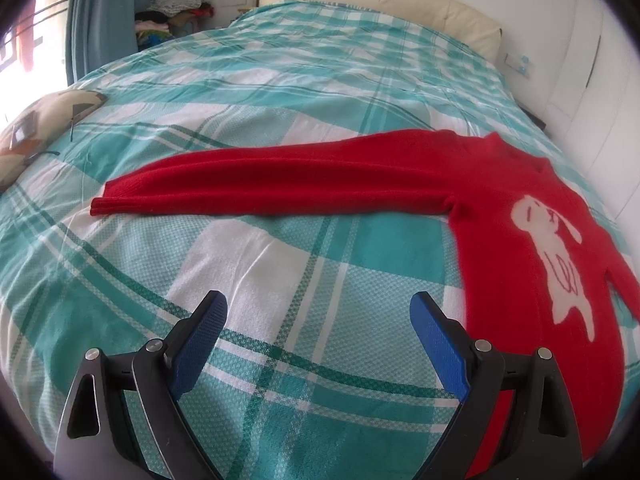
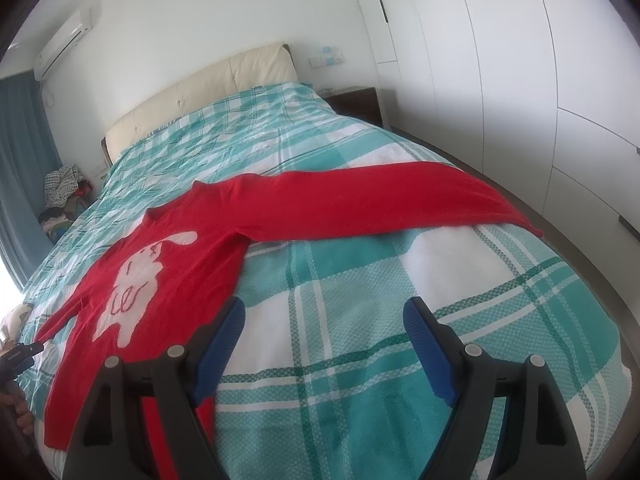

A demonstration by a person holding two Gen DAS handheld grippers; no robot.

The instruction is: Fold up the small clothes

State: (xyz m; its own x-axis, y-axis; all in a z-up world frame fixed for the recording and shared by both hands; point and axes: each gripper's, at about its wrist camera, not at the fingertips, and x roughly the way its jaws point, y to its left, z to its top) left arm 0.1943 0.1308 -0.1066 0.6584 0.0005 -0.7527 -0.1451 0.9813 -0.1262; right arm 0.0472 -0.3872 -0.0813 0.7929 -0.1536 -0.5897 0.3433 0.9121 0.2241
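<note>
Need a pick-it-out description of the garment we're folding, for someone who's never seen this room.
Start at the large bed with the teal-and-white checked cover and cream padded headboard. Spread flat across its near half lies a bright red knitted sweater, both long sleeves stretched straight out sideways. It is the only red thing on the cover, with a white cartoon animal figure on the chest.

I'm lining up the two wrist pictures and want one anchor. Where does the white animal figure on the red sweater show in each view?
Left wrist view: the white animal figure sits at the right edge, on the red sweater, right of the hand-held gripper's fingers.
Right wrist view: the figure sits lower left, just above the left finger.
Shared landmark: the cream headboard at the far end of the bed.
</note>
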